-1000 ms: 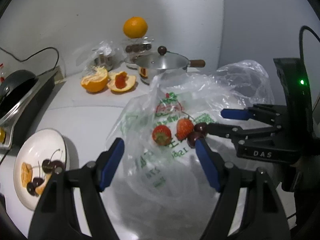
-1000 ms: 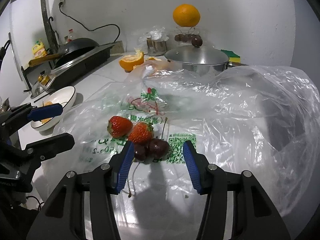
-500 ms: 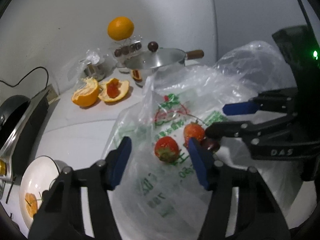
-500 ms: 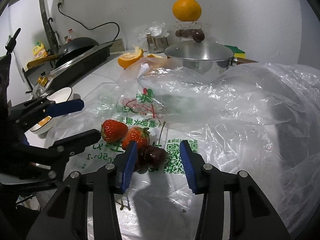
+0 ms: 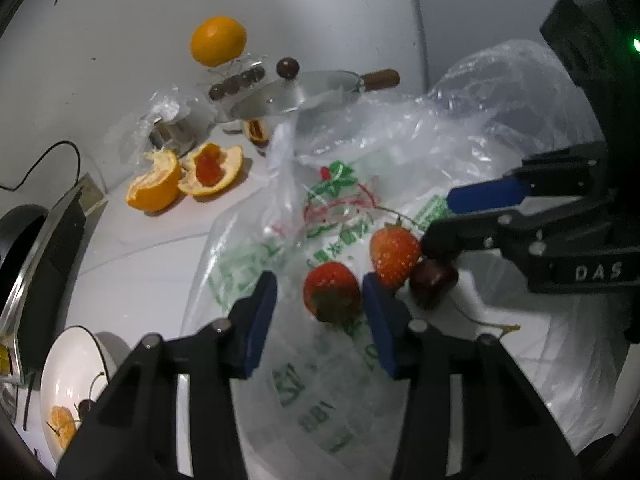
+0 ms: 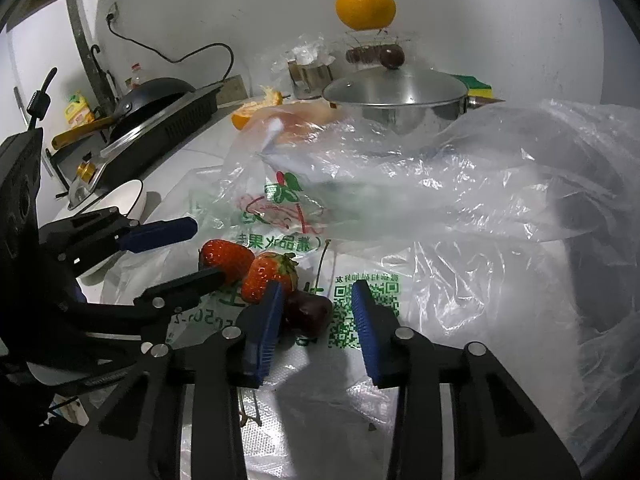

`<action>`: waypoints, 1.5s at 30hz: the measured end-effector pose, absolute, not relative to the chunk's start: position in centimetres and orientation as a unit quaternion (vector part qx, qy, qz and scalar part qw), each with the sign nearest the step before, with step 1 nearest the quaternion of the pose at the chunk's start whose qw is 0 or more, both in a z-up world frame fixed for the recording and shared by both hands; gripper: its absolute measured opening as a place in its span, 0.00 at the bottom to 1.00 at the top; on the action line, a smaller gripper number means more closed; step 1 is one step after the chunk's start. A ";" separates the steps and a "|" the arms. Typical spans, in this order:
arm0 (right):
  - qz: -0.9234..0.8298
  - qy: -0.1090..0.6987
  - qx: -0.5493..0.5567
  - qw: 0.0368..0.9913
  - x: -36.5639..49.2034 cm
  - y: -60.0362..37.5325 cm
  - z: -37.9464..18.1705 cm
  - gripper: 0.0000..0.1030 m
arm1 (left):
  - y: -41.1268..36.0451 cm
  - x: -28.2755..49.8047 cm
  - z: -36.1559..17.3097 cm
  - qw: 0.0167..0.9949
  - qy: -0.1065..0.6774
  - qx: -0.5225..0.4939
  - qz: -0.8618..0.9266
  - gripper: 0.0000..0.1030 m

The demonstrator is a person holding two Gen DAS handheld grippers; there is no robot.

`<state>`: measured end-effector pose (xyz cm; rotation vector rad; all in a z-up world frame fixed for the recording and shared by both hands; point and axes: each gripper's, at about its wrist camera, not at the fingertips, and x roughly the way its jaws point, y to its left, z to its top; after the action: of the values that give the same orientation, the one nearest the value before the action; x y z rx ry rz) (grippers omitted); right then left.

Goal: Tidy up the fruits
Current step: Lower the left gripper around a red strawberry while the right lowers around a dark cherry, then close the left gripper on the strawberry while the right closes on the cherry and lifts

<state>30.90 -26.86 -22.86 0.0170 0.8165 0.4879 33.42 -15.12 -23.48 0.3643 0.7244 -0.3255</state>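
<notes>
Both grippers gaping, gripping nothing; left gripper (image 5: 320, 312) straddles the nearer strawberry (image 5: 331, 296) on the plastic bag (image 5: 500, 128), right gripper (image 6: 316, 314) brackets a cherry (image 6: 308, 312); plate (image 5: 76, 356) waits at 8 o'clock, probably the drop-off.

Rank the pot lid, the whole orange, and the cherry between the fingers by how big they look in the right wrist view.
1. Pot lid
2. Whole orange
3. Cherry, close behind, though its nearness to the camera enlarges it.

You have two strawberries (image 5: 331, 296) (image 5: 394, 252), one whole orange (image 5: 218, 46), one lidded pot (image 6: 394, 92), one white plate (image 5: 76, 364) and two grippers (image 5: 320, 320) (image 6: 318, 320).
</notes>
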 end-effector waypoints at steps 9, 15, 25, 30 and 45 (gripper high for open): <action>0.236 0.409 0.024 0.881 31.0 -27.1 -23.3 0.37 | -16.3 33.1 -24.0 0.900 0.343 0.207 -0.170 0.36; 0.239 0.419 0.042 0.875 31.4 -27.1 -23.5 0.37 | -15.9 33.4 -24.2 0.899 0.345 0.207 -0.171 0.31; 0.248 0.439 0.085 0.859 32.0 -28.2 -23.8 0.34 | -15.5 33.8 -24.2 0.898 0.354 0.192 -0.176 0.32; 0.252 0.441 0.091 0.857 31.8 -28.1 -23.7 0.28 | -15.5 33.7 -24.1 0.900 0.351 0.187 -0.179 0.31; 0.234 0.406 0.071 0.880 30.4 -28.4 -21.5 0.28 | -15.0 32.1 -21.5 0.910 0.331 0.162 -0.191 0.31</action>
<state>30.38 -28.35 -21.51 0.1488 0.8463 0.4875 32.13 -15.04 -21.54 0.3346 0.6835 -0.3946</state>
